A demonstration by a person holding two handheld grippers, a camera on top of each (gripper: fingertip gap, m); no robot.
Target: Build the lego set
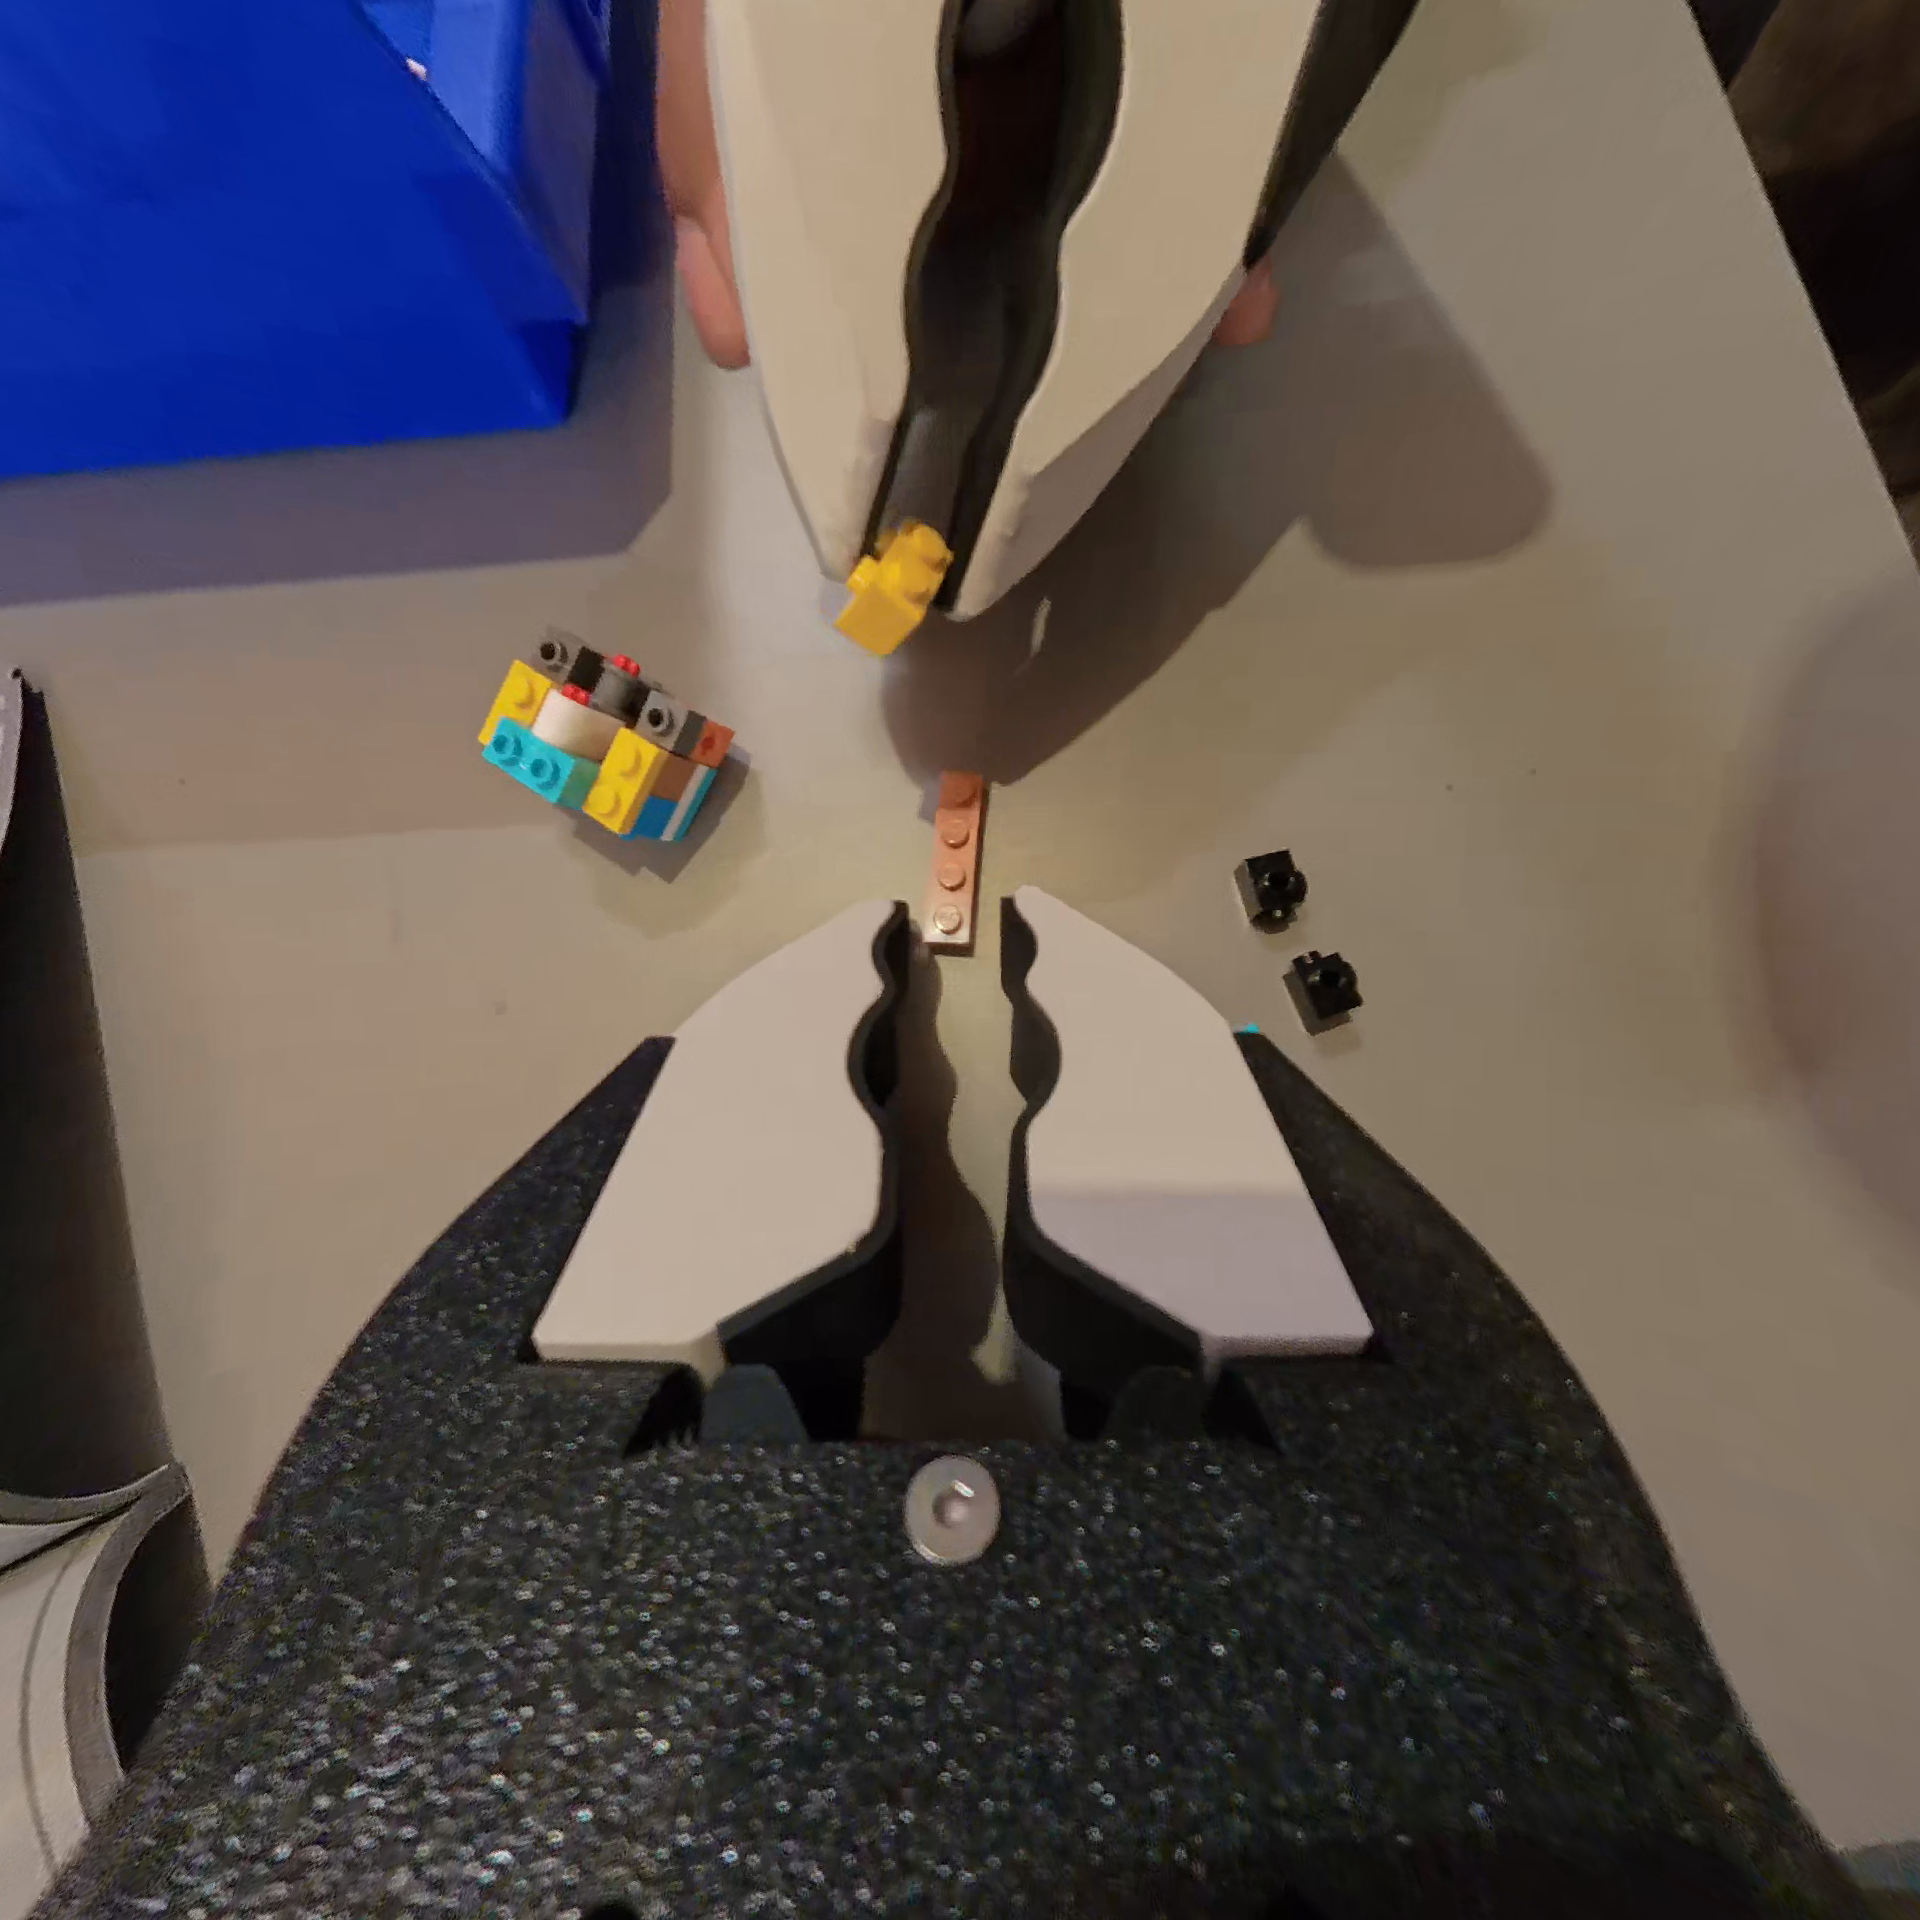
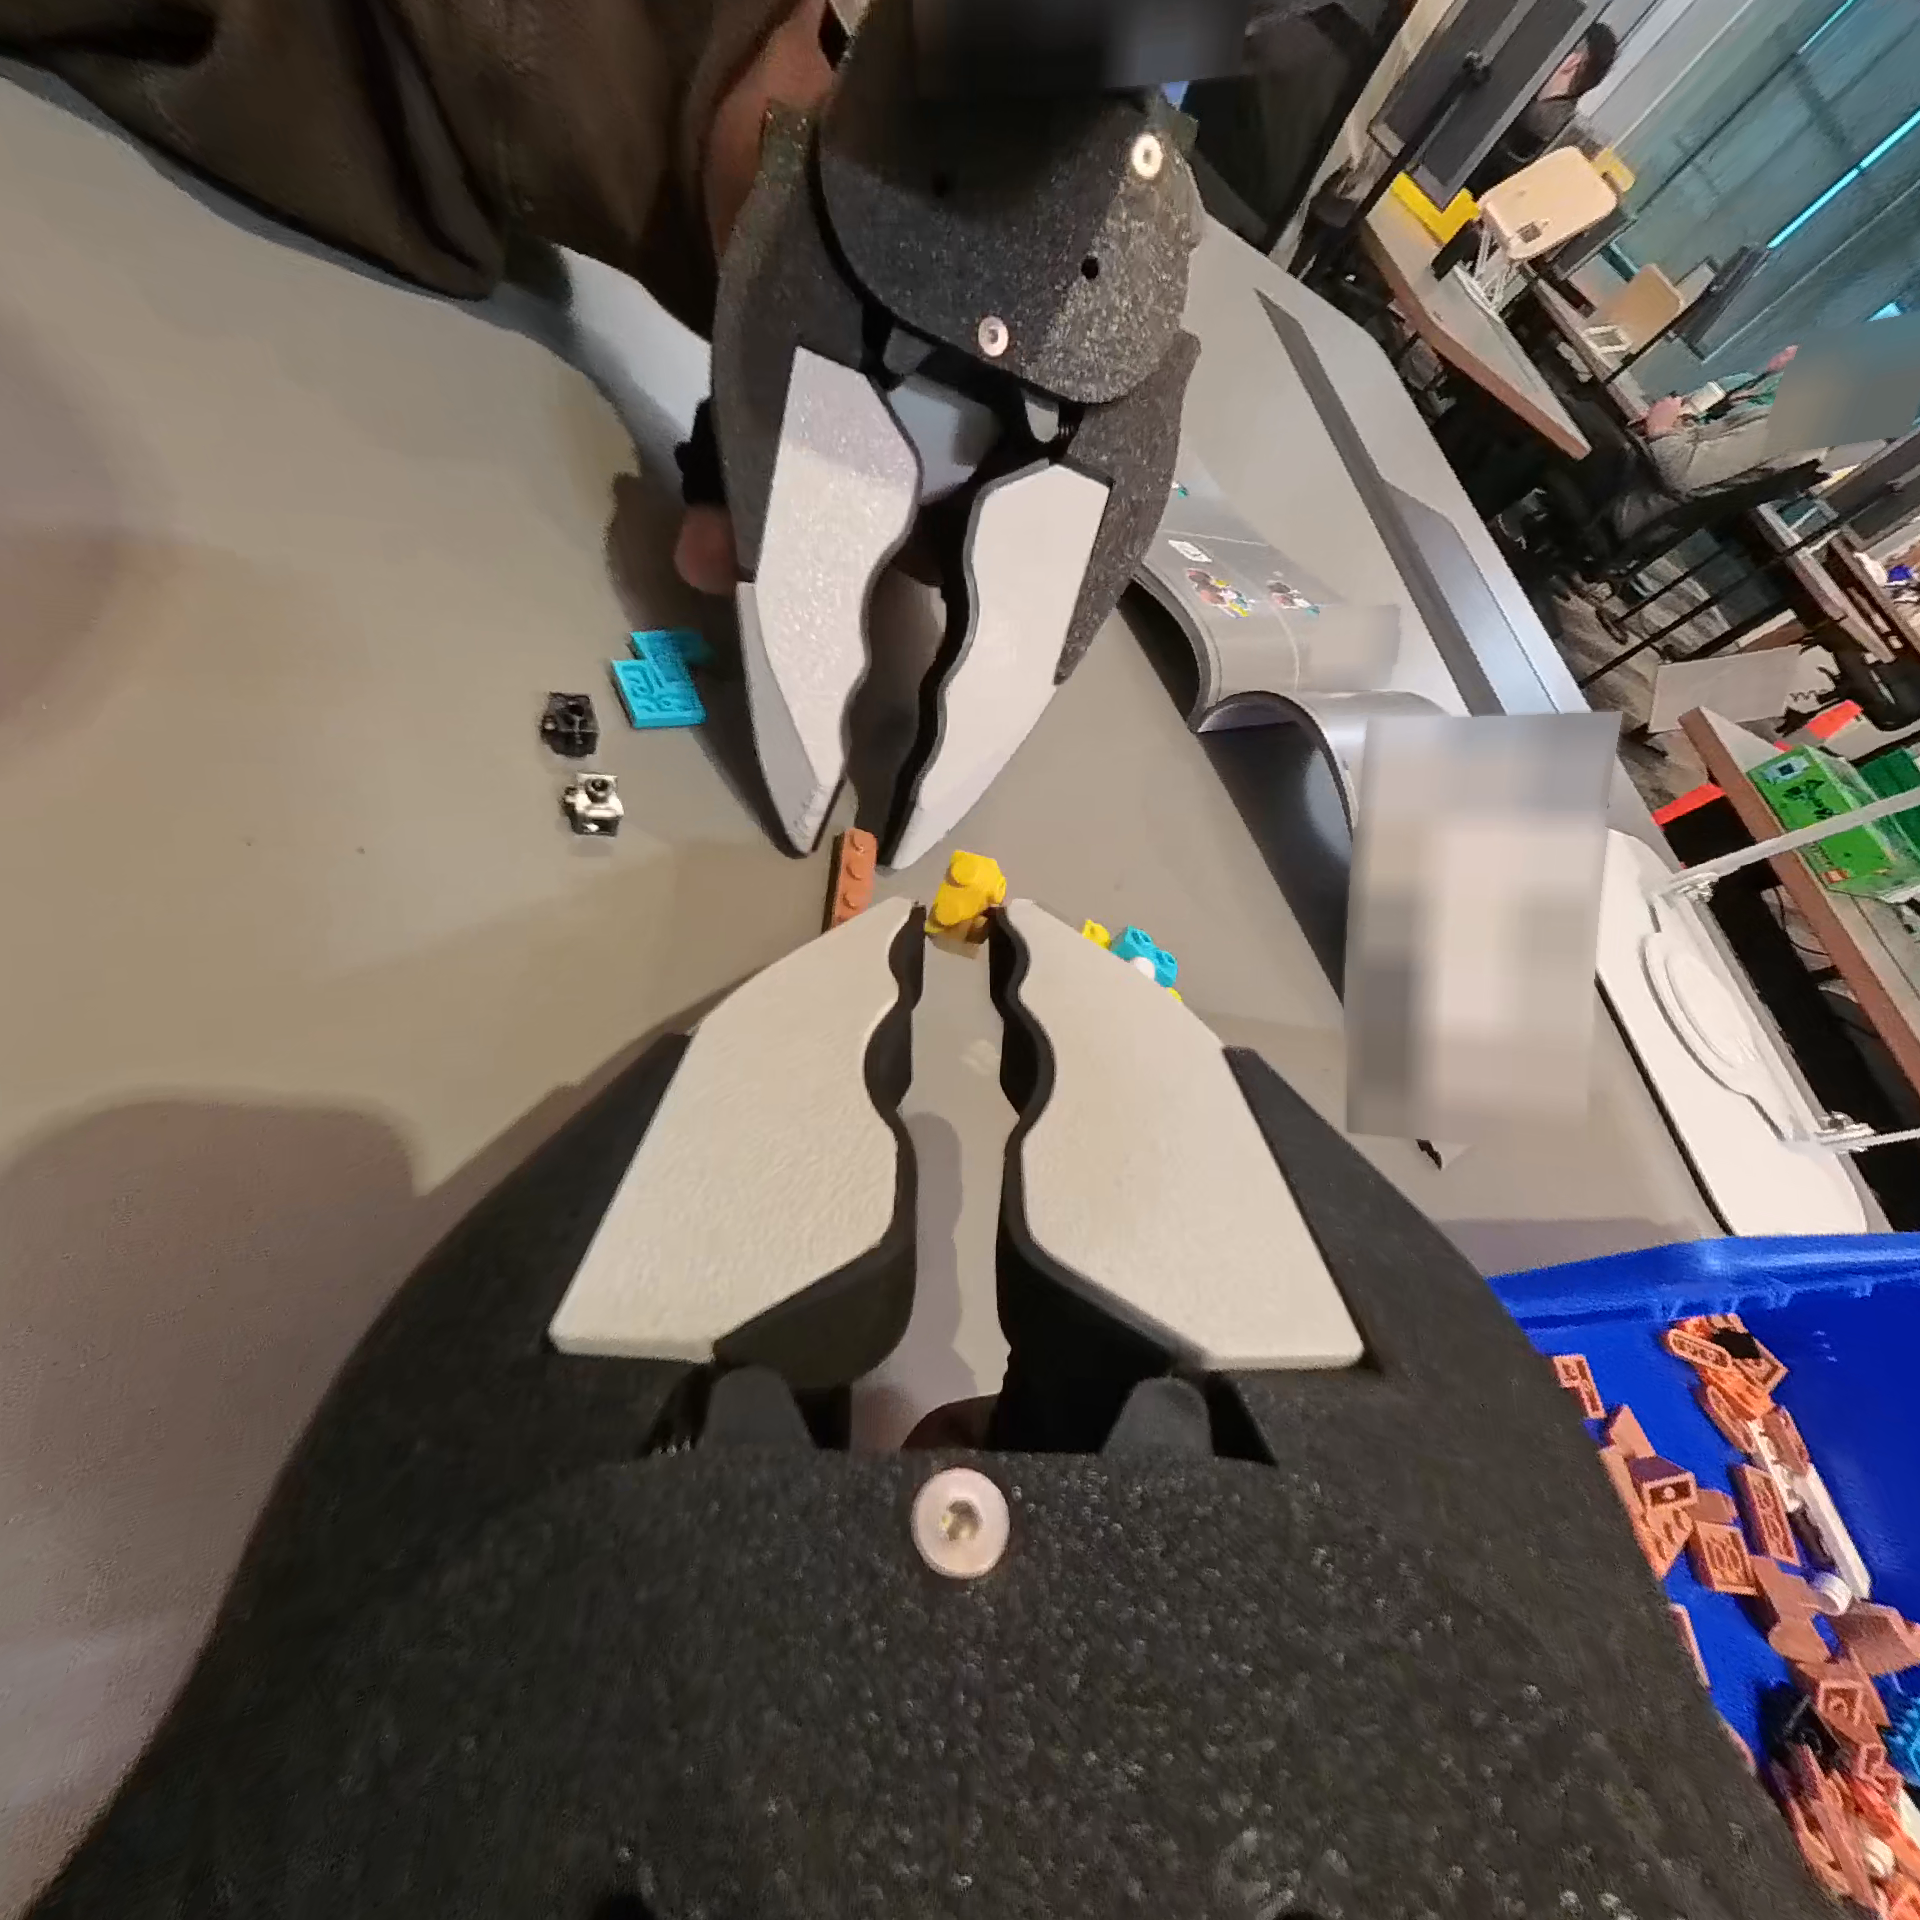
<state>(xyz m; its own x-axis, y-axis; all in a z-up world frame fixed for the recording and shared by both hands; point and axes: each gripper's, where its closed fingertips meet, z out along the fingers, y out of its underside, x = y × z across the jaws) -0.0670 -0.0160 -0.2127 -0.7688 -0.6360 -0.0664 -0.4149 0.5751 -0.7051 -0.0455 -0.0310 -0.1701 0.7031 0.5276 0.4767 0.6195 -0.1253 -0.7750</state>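
Note:
A brown four-stud plate point(image 1: 956, 842) lies flat on the grey table point(image 1: 1351, 1143). My left gripper point(image 1: 956, 916) is narrowly open, its fingertips on either side of the plate's near end, with a gap on the right side. My right gripper point(image 2: 958, 914) is shut on a small yellow brick point(image 2: 968, 888) and holds it just above the table, beyond the plate's far end; the brick also shows in the left wrist view point(image 1: 891, 590). A multi-coloured partial build point(image 1: 608, 743) of yellow, teal, grey and blue bricks stands left of the plate.
Two small black pieces point(image 1: 1270, 888) point(image 1: 1325, 987) lie right of the plate. Teal tiles point(image 2: 660, 681) lie beyond them. A blue bin point(image 2: 1621, 1320) holding several brown pieces stands beside the build. A person's hands and dark sleeve are close by. Some 5 cm of space lies between my two pairs of fingers.

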